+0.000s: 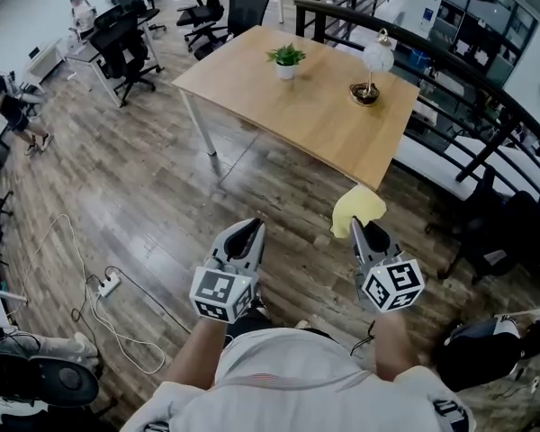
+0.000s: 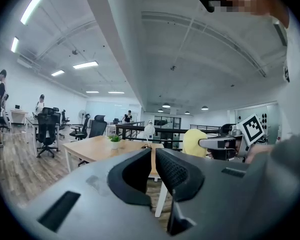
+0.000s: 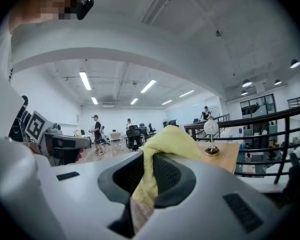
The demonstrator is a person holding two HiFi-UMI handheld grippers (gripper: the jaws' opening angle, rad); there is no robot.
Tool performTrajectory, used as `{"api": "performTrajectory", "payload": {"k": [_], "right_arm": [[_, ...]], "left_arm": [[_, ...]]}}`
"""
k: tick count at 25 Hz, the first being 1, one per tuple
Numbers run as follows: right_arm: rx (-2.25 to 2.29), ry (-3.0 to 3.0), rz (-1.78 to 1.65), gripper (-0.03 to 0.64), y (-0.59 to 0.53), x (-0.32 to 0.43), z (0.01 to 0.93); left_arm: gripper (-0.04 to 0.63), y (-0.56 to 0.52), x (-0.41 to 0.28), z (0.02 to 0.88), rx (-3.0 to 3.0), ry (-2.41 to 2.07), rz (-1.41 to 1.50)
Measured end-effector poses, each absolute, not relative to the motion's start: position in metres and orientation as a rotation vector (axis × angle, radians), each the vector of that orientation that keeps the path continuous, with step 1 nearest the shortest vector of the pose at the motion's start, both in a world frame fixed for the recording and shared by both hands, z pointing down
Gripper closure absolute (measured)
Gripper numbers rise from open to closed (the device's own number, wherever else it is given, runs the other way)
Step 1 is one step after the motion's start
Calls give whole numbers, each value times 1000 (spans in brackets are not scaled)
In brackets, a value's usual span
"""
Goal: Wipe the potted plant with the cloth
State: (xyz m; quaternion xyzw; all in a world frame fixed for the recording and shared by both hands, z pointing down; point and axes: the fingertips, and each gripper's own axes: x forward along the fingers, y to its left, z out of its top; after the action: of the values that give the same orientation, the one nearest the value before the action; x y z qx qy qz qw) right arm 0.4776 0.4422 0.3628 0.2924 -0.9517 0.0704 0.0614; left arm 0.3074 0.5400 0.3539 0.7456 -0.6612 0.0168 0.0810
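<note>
Near, the right gripper [image 1: 360,229] has its jaws closed on a yellow cloth [image 1: 358,207]. The cloth is soft and light and flops over the jaw tips, so a pinch at a fold should hold it. To its left, the left gripper [image 1: 247,233] has its jaws all but together, with nothing between them. Farther off, on a wooden table [image 1: 328,124], stands the potted plant [image 1: 286,59], well apart from both grippers. It looks small and light, with probably delicate leaves, so steadying it at the pot seems wise.

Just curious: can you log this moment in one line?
right gripper: shut on cloth | left gripper: shut, empty | plant: on table, ahead
</note>
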Motion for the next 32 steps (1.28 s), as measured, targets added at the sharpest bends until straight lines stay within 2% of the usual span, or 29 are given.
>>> {"api": "performTrajectory", "payload": {"k": [5, 17, 24, 32], "right_arm": [[953, -2869, 235, 520, 413, 453, 364], [977, -2840, 208, 520, 360, 309, 354], [931, -2812, 219, 520, 317, 257, 364], [870, -2859, 262, 520, 220, 202, 369]], "left_arm": [[557, 516, 272, 360, 2232, -1961, 35], [557, 462, 126, 358, 2242, -1949, -7], [557, 429, 73, 375, 2170, -1954, -45], [557, 339, 31, 372, 2153, -2000, 2]]}}
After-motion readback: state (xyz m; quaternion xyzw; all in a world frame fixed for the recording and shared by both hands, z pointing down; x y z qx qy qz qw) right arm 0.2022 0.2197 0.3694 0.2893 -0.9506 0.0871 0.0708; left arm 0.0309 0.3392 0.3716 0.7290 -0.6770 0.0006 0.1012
